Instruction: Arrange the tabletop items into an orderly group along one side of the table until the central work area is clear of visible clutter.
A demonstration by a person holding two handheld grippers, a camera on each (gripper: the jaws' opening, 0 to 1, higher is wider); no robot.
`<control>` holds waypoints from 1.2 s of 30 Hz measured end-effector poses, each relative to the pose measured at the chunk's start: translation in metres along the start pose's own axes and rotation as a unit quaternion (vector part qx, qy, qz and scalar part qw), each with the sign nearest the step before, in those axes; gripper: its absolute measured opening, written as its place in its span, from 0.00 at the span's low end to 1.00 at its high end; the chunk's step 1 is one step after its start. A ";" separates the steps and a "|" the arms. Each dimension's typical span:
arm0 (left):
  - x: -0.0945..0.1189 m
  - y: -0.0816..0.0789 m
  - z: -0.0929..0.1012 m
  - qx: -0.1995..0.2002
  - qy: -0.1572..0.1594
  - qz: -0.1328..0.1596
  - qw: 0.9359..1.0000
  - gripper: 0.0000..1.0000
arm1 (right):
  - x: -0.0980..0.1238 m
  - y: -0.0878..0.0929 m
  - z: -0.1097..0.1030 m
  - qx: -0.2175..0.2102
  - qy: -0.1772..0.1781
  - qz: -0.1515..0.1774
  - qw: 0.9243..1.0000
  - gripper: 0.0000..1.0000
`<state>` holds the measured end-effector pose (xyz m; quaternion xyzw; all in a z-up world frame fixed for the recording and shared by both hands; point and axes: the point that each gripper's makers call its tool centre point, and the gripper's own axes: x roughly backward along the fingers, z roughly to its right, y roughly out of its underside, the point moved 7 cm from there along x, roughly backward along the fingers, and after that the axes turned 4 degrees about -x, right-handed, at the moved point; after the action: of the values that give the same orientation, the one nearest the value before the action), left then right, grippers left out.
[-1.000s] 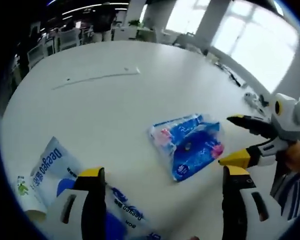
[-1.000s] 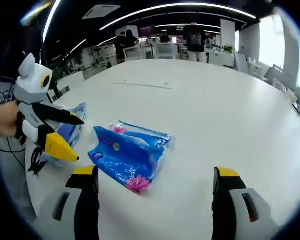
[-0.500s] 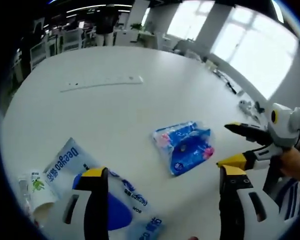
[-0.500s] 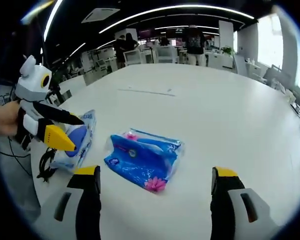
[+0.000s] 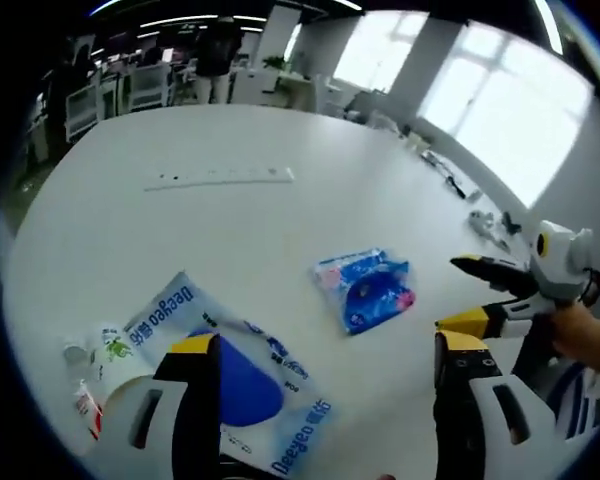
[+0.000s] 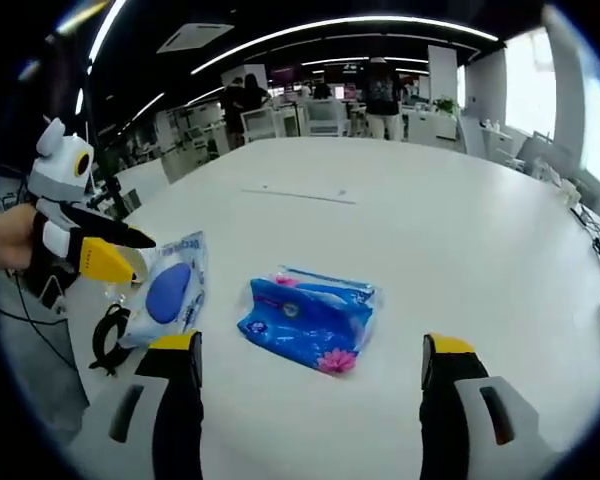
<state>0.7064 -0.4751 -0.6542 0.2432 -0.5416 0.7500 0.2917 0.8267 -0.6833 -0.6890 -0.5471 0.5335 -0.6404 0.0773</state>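
Tissue pack [image 6: 310,322] mid-table [image 6: 460,230], wipes pouch [image 6: 170,295] beside black cable [image 6: 108,338]

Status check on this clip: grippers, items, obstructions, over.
Left gripper and right gripper open, empty. Blue tissue pack mid-table, wipes pouch nearer the edge. Nothing blocking.

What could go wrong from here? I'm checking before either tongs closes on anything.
The blue tissue pack is soft and crinkly, so the open right tongs might pinch only film and drag it. The wipes pouch lies near the table edge by a black cable; a nudge could push it off.
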 end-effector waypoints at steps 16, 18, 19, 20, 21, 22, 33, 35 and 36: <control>0.050 0.015 -0.017 -0.003 0.005 0.013 1.000 0.84 | 0.030 0.002 -0.045 0.004 0.004 0.009 1.000 0.88; 0.054 0.018 -0.018 -0.008 0.008 0.017 1.000 0.84 | 0.032 0.005 -0.046 0.001 0.004 0.011 1.000 0.87; 0.059 0.021 -0.020 -0.010 0.008 0.017 1.000 0.84 | 0.034 0.006 -0.048 0.001 0.004 0.013 1.000 0.87; 0.061 0.023 -0.022 -0.011 0.008 0.016 1.000 0.84 | 0.036 0.007 -0.050 0.003 0.004 0.013 1.000 0.87; 0.064 0.025 -0.024 -0.013 0.007 0.015 1.000 0.84 | 0.038 0.009 -0.052 0.008 0.006 0.011 1.000 0.87; 0.068 0.027 -0.028 -0.012 0.004 0.016 1.000 0.84 | 0.039 0.010 -0.053 0.008 0.007 0.010 1.000 0.86; 0.100 0.048 -0.051 -0.006 0.000 0.013 1.000 0.83 | 0.042 0.023 -0.075 -0.020 0.012 0.003 1.000 0.85; 0.104 0.054 -0.058 -0.002 0.000 0.008 1.000 0.83 | 0.044 0.027 -0.083 -0.018 0.011 0.000 1.000 0.85; 0.106 0.056 -0.062 0.004 0.002 0.008 1.000 0.83 | 0.044 0.028 -0.085 -0.015 0.013 -0.003 1.000 0.85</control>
<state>0.5887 -0.4111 -0.6384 0.2385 -0.5398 0.7551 0.2857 0.7296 -0.6741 -0.6687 -0.5415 0.5420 -0.6398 0.0600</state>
